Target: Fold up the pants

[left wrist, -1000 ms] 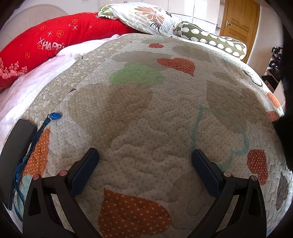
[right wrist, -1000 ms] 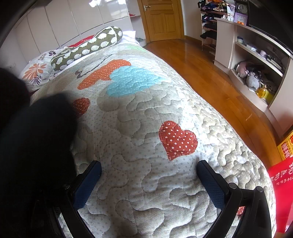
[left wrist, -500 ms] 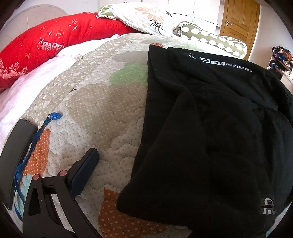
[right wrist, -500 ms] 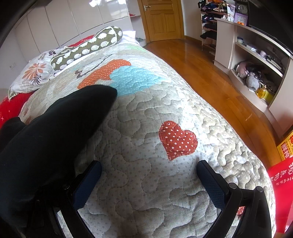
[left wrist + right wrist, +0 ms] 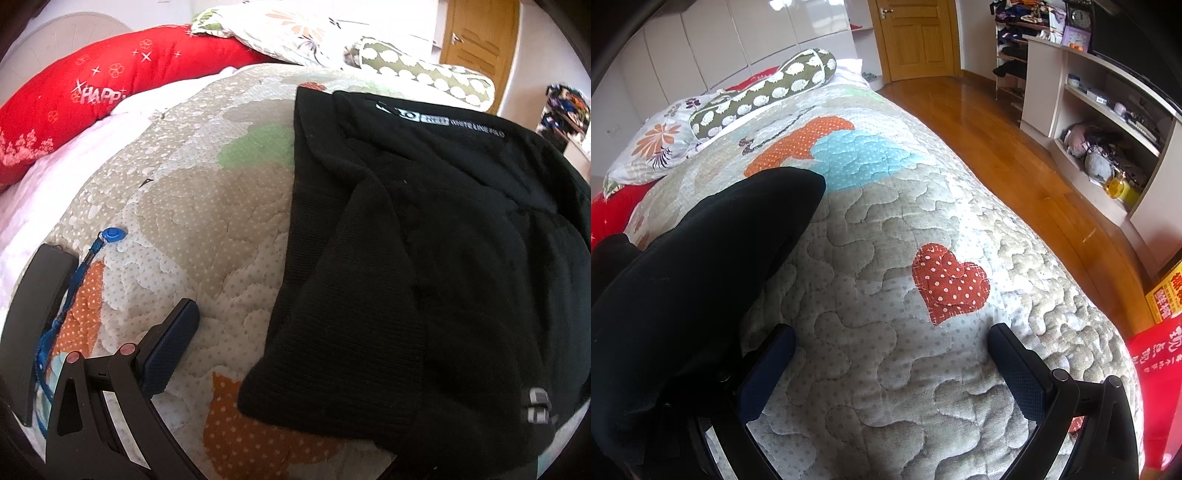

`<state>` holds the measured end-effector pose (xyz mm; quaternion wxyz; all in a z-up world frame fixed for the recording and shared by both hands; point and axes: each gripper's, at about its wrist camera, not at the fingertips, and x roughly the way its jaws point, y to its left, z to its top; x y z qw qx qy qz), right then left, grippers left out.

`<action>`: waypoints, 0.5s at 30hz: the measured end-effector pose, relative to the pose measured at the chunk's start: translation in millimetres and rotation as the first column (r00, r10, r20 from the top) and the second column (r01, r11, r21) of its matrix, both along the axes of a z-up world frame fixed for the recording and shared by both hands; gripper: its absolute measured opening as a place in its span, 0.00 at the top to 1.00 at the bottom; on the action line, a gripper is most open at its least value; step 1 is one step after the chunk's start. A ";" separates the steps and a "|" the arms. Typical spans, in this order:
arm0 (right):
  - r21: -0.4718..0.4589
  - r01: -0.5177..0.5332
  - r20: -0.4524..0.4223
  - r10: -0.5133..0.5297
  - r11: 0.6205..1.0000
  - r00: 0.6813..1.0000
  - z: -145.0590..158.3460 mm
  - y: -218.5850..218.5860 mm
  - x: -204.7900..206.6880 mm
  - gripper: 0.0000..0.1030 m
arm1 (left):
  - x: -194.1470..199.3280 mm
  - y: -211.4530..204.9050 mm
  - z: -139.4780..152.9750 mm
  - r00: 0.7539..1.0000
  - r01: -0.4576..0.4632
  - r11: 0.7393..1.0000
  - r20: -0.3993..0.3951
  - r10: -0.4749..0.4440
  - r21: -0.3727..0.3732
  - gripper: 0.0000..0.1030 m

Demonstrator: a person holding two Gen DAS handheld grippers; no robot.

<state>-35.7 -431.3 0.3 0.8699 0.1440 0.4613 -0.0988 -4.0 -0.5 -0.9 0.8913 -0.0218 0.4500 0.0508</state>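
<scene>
On quilted bedspread (image 5: 207, 229), rumpled black knit pants (image 5: 424, 277)

pants: so a second ago the quilt in the left wrist view was bare, now the black pants (image 5: 436, 266) are lying rumpled all over the right half of the bed (image 5: 207, 229), printed waistband up toward the pillow end

left tool: its right finger was in plain sight before, now the fabric covers it, only the left finger (image 5: 170, 347) shows

right wrist view: that dark blur on the left turned into a proper pant leg (image 5: 701, 266), lying on the quilt toward the blue patch (image 5: 857, 158)

last half second: nothing really shifted
</scene>
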 end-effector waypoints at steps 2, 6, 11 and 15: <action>0.015 -0.015 -0.010 0.016 1.000 1.000 4.8 1.5 -3.4 0.00 | -6.0 -1.1 3.0 1.000 0.007 1.000 0.008 -0.007 0.019 0.01; 0.023 -0.096 0.033 0.095 0.995 0.995 21.2 9.5 -21.8 0.01 | -22.7 1.0 15.1 0.999 0.010 1.000 0.035 -0.011 0.011 0.01; 0.061 -0.180 0.096 0.173 0.982 0.980 34.4 25.4 -46.7 0.01 | -48.1 4.8 38.5 0.996 0.026 0.999 0.081 -0.024 -0.022 0.01; 0.037 -0.219 0.136 0.212 0.975 0.968 46.3 38.5 -60.2 0.01 | -66.0 11.4 57.1 0.992 0.041 0.997 0.119 -0.032 -0.068 0.01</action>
